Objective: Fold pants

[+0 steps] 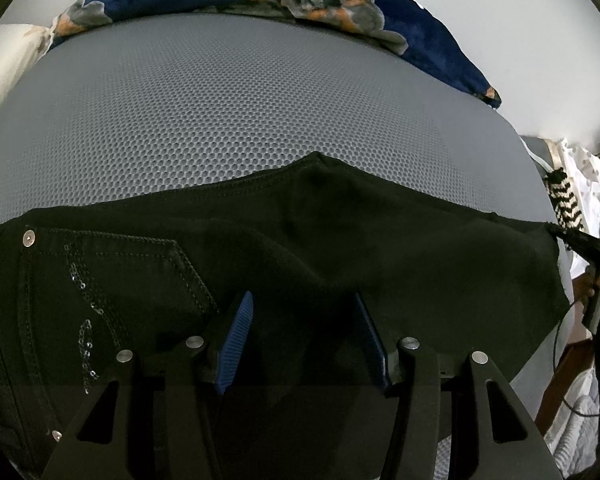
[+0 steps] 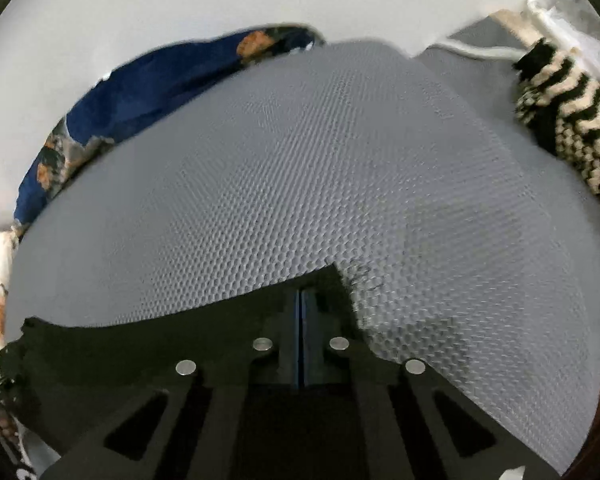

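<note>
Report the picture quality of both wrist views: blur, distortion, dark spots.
Left wrist view: sharp; fisheye bends the grey honeycomb-mesh mattress surface into a dome; the black denim pants are so dark that folds barely read. Right wrist view: smeared by motion blur, notably the black-and-cream zigzag knitted cloth and blue patterned blanket; same fisheye bulge; black fabric merges with the gripper.

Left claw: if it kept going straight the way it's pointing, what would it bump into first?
Most likely the black pants. The left claw stands open and tilts down over them, with dark cloth lying right ahead of its tips. The grey mesh mat comes only beyond that, though depth is hard to judge here.
</note>
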`<state>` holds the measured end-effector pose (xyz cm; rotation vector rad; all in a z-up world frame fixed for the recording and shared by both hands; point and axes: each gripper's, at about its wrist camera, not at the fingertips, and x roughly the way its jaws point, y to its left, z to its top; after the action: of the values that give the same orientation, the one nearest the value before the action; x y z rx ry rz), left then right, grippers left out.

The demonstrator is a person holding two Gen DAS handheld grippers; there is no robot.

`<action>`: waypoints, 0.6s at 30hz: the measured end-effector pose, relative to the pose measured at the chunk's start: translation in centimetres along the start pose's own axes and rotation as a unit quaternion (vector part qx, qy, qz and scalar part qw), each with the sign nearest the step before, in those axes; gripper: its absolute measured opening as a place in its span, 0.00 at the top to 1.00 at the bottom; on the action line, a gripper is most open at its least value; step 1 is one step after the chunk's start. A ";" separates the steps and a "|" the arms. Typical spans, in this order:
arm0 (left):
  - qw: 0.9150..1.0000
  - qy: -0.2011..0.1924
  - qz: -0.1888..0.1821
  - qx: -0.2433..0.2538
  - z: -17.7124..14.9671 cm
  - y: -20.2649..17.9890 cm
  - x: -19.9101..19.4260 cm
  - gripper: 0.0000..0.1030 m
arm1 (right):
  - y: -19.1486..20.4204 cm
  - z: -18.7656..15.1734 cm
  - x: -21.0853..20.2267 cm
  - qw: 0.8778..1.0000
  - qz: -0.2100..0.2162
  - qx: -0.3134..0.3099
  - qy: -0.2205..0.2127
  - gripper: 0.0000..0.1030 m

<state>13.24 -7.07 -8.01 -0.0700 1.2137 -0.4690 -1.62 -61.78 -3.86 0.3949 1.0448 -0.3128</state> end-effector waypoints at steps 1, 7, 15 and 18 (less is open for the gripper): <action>1.000 -0.001 0.002 0.001 0.0 0.0 -0.1 0.48 | 0.1 -0.1 -0.8 1.000 -0.008 0.001 -0.017 0.99; 1.000 -0.017 0.011 0.006 0.1 0.5 -1.0 0.48 | 0.9 0.2 -3.4 0.996 -0.035 0.021 -0.075 1.00; 1.000 -0.008 -0.001 -0.011 -0.8 2.1 -0.3 0.49 | 1.1 0.2 1.4 0.996 -0.083 0.030 -0.027 1.00; 1.000 -0.014 -0.007 -0.004 -1.0 2.2 -0.3 0.49 | 1.0 -0.1 2.2 0.995 -0.091 0.036 -0.019 0.99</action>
<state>12.99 -4.77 -8.78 -0.0909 1.1892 -0.4736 -0.20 -60.96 -5.70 0.3572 1.0356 -0.5192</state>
